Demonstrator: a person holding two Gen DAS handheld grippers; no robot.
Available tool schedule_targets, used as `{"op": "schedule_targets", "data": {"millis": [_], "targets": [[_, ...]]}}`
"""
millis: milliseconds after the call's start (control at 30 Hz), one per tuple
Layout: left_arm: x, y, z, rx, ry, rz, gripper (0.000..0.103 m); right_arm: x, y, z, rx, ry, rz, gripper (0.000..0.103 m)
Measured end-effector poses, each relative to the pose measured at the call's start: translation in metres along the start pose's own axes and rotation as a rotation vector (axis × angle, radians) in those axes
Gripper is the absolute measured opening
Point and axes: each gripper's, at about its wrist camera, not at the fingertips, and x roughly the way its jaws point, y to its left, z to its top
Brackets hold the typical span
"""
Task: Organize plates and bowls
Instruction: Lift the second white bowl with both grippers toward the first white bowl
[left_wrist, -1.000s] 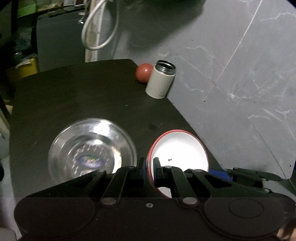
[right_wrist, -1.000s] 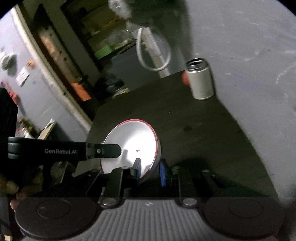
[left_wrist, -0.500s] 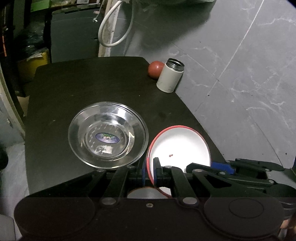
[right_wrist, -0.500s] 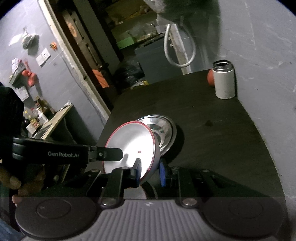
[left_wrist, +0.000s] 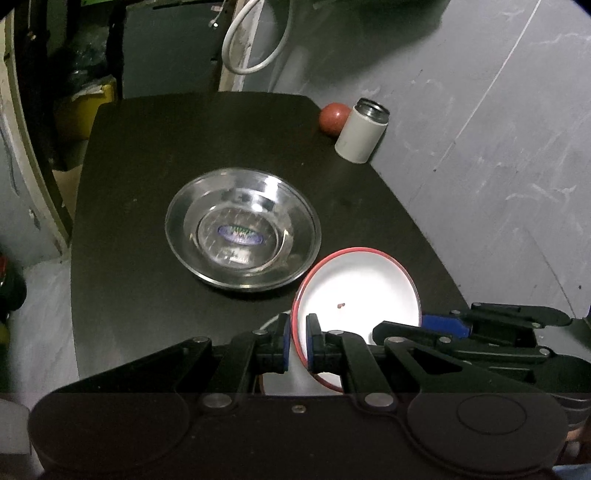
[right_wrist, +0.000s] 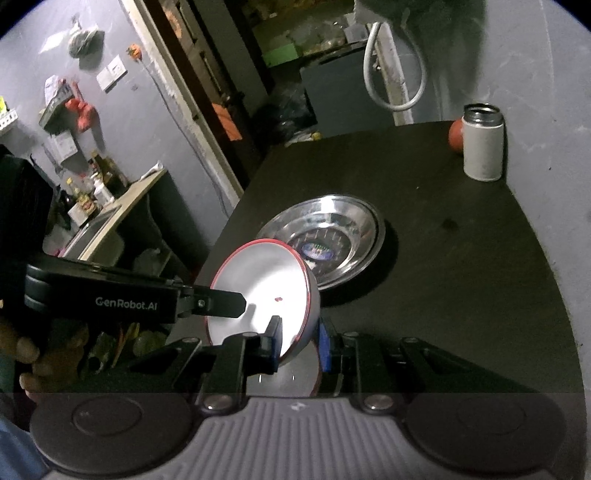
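A white bowl with a red rim hangs tilted above the near end of the black table. My left gripper is shut on its rim at one side. My right gripper is shut on its wall at the other side. Each gripper shows in the other's view: the right gripper and the left gripper. A shiny steel plate with a sticker in its middle lies flat on the table just beyond the bowl. Below the fingers a pale round dish shows, mostly hidden.
A white metal-rimmed cup and a red ball stand at the table's far right corner by the grey wall. A hose loop hangs behind. The table drops off at its left edge. A person's hand holds the left gripper.
Both grippers have pulled back and up with the bowl still held between them. The steel plate and the cup now sit farther off in both views.
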Motion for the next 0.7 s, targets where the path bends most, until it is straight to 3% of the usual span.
{"op": "schedule_targets", "data": {"millis": [700], "targets": [[0.010,0.003,-0.012,0.002,0.091,0.041,0.009,0.011,0.008,-0.009,-0.047,0.093,0.002,0.023]]}}
